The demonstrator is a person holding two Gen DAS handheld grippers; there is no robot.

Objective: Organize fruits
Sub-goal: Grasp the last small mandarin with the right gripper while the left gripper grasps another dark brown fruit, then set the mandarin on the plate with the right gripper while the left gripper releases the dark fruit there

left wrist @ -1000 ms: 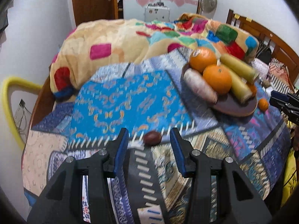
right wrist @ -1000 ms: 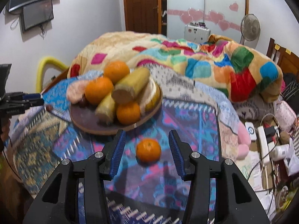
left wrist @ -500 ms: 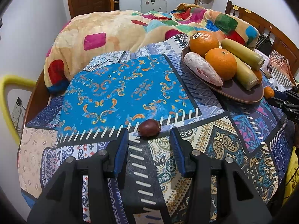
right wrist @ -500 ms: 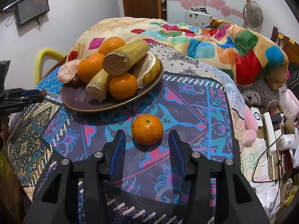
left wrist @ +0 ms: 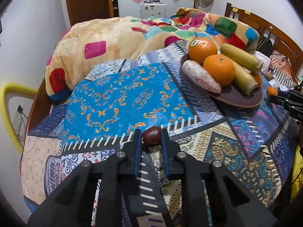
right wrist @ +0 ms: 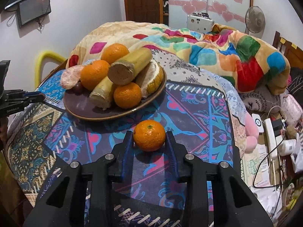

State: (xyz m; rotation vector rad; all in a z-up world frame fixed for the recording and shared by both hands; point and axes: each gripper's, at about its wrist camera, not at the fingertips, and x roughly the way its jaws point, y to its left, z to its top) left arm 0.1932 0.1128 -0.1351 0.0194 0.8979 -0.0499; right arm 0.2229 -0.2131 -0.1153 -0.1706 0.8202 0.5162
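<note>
between right gripper (right wrist: 149, 140) fingers: round glossy orange mandarin (right wrist: 149, 135), green stem dot.

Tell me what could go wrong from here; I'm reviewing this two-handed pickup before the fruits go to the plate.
The small brown fruit sits at the very tips of the left gripper, so it may squirt out. The round loose orange, between the right gripper fingers, could roll on the soft patterned cloth. The plate is already piled high; additions may topple something.
</note>
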